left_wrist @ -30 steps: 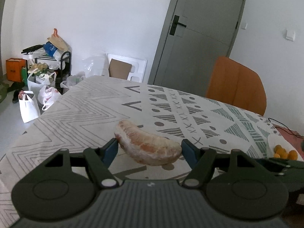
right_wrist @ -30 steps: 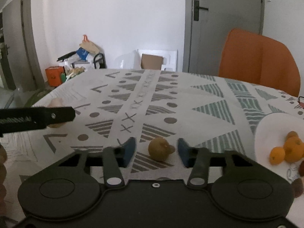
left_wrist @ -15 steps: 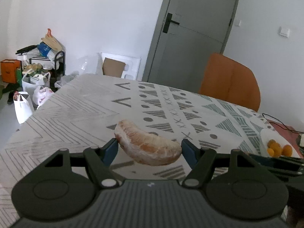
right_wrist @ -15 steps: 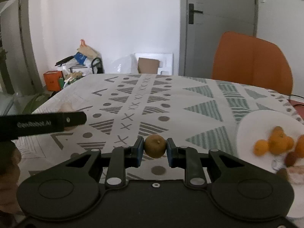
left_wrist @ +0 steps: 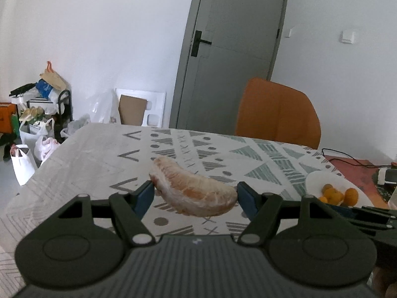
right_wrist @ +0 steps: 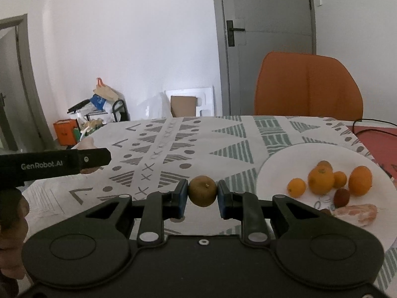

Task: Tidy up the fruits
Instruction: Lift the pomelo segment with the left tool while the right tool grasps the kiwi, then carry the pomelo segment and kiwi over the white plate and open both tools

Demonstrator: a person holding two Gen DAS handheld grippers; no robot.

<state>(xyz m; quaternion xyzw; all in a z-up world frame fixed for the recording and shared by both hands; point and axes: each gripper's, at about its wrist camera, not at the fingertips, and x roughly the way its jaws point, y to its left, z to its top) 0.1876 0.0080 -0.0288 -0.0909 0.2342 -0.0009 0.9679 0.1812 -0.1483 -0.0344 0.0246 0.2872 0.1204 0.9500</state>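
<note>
Left gripper clamped on soft pomelo segment, right gripper pinching small brown fruit beside plate; squeeze could bruise segment, round fruit could slip, roll.

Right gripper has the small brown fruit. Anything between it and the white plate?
Nothing visible: only bare tablecloth lies between the brown fruit, held in the right gripper, and the white plate. The oranges sit further in.

Both wrist views look low across the table, sharing the plate
</note>
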